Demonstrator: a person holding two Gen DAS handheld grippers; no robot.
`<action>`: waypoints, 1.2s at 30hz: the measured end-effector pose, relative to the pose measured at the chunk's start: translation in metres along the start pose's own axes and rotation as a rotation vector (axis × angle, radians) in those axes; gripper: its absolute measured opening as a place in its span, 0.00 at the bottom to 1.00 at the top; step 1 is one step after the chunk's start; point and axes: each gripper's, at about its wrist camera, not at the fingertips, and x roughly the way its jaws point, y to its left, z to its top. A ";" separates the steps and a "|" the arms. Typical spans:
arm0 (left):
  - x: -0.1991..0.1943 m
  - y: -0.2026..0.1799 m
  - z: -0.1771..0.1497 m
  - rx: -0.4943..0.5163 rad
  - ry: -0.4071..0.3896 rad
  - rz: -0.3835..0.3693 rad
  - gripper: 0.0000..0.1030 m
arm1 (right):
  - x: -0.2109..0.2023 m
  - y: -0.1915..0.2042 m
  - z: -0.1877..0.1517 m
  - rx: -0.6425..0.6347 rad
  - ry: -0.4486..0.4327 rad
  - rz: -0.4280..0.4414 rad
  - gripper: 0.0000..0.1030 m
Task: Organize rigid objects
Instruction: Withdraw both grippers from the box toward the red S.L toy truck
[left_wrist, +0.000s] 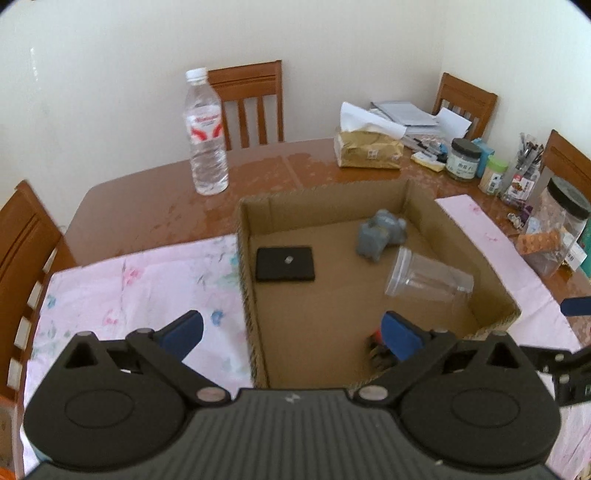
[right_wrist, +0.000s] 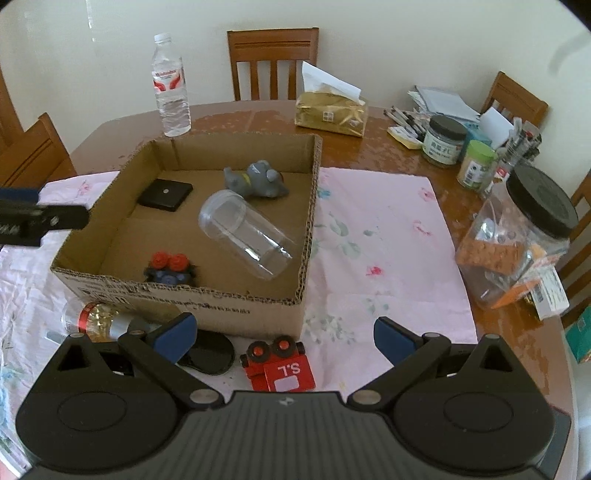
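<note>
— Well, the cardboard box (right_wrist: 184, 299) sits mid-frame in the right wrist view, and it already holds four things: a clear plastic cup (right_wrist: 245, 236) lying on its side in the middle, a grey toy animal (right_wrist: 256, 181) toward the far wall, a flat black square (right_wrist: 165, 195) at the back left, and a small dark toy with red knobs (right_wrist: 170, 269) tucked against the near wall.

— And what is not in yet?

— A red toy truck (right_wrist: 282, 363) lies at the bottom centre, just outside the near wall, between the spread fingers of the right gripper (right_wrist: 284, 338), which pinches nothing. Left of it are a black oval object (right_wrist: 212, 352) and a small bottle with a red and gold label (right_wrist: 98, 321) on the pink cloth (right_wrist: 388, 240).

— The other one?

— The left gripper (left_wrist: 291, 330) stands wide and empty too, straddling the box's left wall in its own view.

— What might go wrong?

— I'd judge the cup is the risk: on its side it could roll if a new piece knocks it. And the truck lies close to the box wall, so a careless grab might shove the box along the cloth.
</note>
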 end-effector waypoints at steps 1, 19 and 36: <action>-0.003 0.001 -0.005 -0.002 -0.001 0.011 0.99 | 0.001 0.000 -0.002 0.008 0.007 -0.001 1.00; -0.032 0.011 -0.065 -0.031 0.021 -0.041 0.99 | 0.021 0.016 -0.063 0.045 0.094 -0.118 1.00; -0.032 -0.036 -0.111 -0.127 0.160 0.012 0.99 | 0.056 -0.012 -0.066 -0.138 0.118 0.039 1.00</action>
